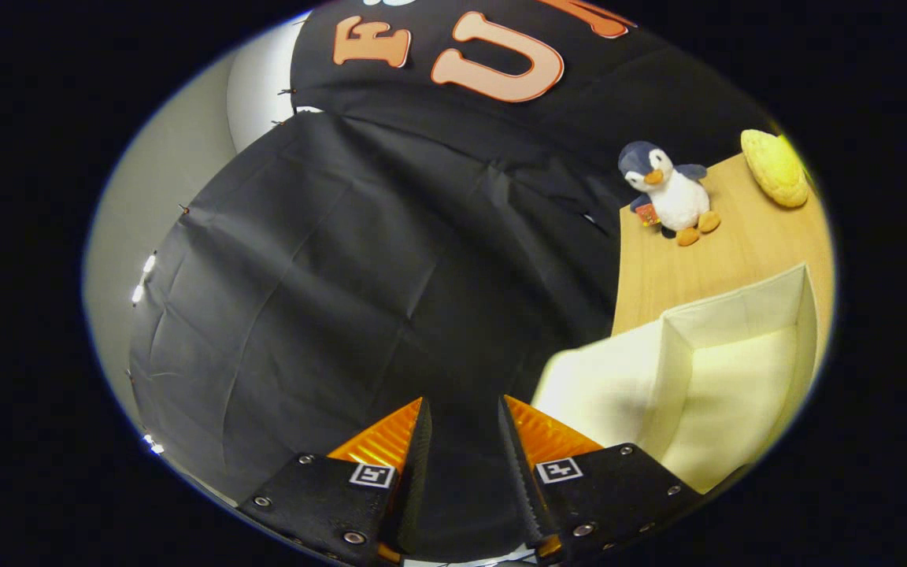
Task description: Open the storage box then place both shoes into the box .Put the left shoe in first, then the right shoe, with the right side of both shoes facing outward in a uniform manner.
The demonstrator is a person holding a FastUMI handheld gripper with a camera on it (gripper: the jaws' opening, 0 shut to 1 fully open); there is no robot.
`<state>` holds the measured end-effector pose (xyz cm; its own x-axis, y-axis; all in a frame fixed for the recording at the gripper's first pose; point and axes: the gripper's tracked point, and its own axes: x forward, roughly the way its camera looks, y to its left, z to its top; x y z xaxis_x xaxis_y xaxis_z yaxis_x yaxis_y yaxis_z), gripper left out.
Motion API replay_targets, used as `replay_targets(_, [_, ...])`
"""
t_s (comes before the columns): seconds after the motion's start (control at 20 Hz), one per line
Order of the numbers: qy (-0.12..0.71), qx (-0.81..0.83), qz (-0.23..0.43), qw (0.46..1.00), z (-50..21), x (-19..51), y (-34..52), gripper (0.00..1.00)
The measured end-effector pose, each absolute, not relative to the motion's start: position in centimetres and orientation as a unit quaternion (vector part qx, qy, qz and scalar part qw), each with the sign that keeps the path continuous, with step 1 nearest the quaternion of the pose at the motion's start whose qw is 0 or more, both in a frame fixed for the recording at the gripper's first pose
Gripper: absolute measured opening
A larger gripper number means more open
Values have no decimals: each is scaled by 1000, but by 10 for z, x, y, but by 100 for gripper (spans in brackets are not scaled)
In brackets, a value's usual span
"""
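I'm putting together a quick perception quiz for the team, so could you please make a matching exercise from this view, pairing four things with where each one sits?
Things:
1. plush penguin
2. yellow cushion
3. storage box
4. gripper

Places or states:
A. open-topped, cream, just beside the right finger
B. fingers apart with nothing between them, black cloth ahead
C. at the far corner of the wooden table, past the penguin
D. standing on the table beyond the box

Pairs: 1-D, 2-C, 3-A, 4-B
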<state>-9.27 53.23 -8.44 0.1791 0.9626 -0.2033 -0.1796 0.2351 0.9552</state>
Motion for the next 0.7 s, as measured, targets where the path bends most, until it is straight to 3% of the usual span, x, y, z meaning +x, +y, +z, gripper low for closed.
replay_targets(0.4, [386,316,415,761,-117,-56,409,64])
replay_targets(0.7, [331,266,375,824,-135,-28,324,64])
